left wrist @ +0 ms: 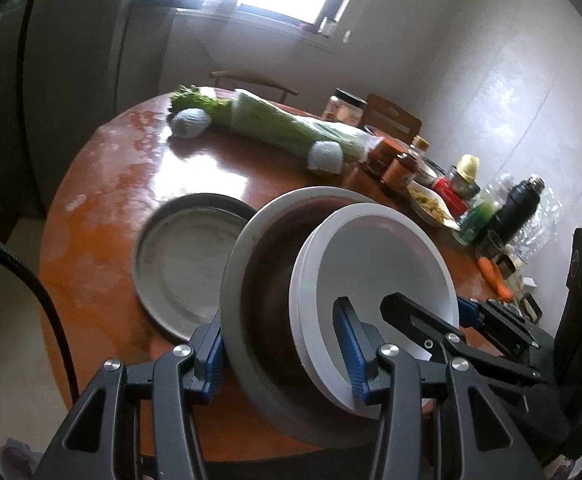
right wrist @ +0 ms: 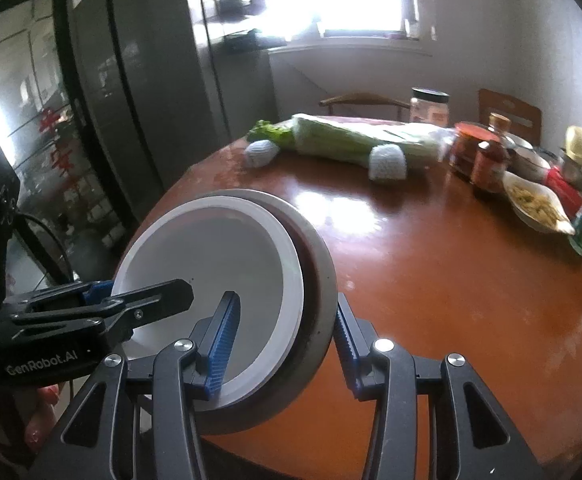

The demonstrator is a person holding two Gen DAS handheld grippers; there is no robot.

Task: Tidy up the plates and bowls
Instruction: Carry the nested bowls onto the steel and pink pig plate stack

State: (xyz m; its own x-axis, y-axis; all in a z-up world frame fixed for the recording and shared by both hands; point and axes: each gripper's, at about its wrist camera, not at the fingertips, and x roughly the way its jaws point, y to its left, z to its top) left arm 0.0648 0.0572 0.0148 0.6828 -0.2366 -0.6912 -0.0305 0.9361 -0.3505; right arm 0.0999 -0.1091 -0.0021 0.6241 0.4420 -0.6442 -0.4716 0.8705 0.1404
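Note:
A white bowl (left wrist: 375,264) sits inside a larger grey bowl (left wrist: 247,280) with a dark inside; the pair is tilted on edge above the round wooden table (left wrist: 103,216). My left gripper (left wrist: 283,352) spans the rims of both bowls, one finger outside the grey bowl, one inside the white bowl. My right gripper (right wrist: 283,344) grips the same stack from the other side, with the white bowl (right wrist: 211,264) and grey bowl (right wrist: 319,280) between its fingers. A flat grey metal plate (left wrist: 187,260) lies on the table to the left of the stack.
A bagged bunch of celery (left wrist: 275,124) and two knitted cloths (left wrist: 191,122) lie at the back of the table. Jars, bottles, a snack dish (right wrist: 539,204), a black flask (left wrist: 519,208) and a carrot (left wrist: 491,276) crowd the right side. Chairs and a fridge (right wrist: 139,92) stand behind.

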